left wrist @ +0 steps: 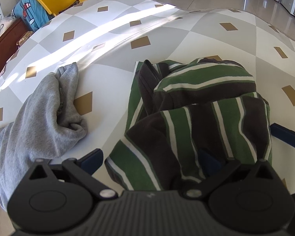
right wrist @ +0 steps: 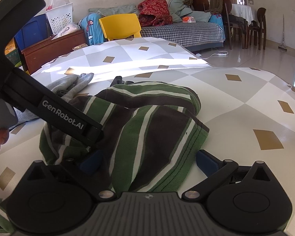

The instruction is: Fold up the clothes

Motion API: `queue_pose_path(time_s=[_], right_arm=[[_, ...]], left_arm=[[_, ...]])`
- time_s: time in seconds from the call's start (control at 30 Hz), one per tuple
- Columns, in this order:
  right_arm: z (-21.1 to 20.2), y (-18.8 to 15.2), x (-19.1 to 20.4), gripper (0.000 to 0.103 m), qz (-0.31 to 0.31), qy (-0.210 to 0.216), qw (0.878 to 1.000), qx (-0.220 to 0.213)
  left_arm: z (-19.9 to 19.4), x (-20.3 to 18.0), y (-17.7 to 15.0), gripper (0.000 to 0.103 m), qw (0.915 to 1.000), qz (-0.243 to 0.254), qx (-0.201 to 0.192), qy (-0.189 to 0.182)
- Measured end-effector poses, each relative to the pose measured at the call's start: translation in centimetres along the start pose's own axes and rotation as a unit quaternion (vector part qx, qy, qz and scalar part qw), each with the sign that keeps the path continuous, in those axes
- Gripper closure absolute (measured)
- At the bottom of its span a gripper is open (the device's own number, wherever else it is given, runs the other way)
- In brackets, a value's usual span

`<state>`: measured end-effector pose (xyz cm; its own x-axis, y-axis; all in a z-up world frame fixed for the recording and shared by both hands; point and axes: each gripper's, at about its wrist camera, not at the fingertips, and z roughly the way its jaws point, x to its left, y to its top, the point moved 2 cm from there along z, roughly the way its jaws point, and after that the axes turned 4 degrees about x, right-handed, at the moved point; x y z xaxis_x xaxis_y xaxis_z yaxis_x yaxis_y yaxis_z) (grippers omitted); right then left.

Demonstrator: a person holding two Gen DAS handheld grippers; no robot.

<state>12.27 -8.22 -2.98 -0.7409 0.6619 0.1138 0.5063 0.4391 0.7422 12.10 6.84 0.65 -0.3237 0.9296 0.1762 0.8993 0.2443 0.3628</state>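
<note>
My right gripper (right wrist: 147,161) has its jaws spread wide with a folded edge of the striped shirt (right wrist: 147,125) lying loose between them, nothing pinched. My left gripper (left wrist: 151,159) also stands with jaws wide apart, one finger (left wrist: 92,160) on the bare counter (left wrist: 108,90) and the other buried under the shirt's cloth, gripping nothing. The green, brown and white shirt sits in a crumpled heap on the diamond-patterned counter, with a grey sweatshirt (left wrist: 41,122) just beside it to the left, apart from it.
</note>
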Motion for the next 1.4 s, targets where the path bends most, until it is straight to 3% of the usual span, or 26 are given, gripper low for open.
queue_pose_path(time_s=[0.23, 1.4], right_arm=[[-0.02, -0.01, -0.04, 0.0, 0.0, 0.0, 1.0, 0.0], [-0.1, -0.06, -0.03, 0.0, 0.0, 0.0, 1.0, 0.0]], left_arm=[[-0.76, -0.6, -0.42, 0.0, 0.9998, 0.014, -0.014, 0.006], [-0.04, -0.76, -0.5, 0.0, 1.0, 0.008, 0.002, 0.005]])
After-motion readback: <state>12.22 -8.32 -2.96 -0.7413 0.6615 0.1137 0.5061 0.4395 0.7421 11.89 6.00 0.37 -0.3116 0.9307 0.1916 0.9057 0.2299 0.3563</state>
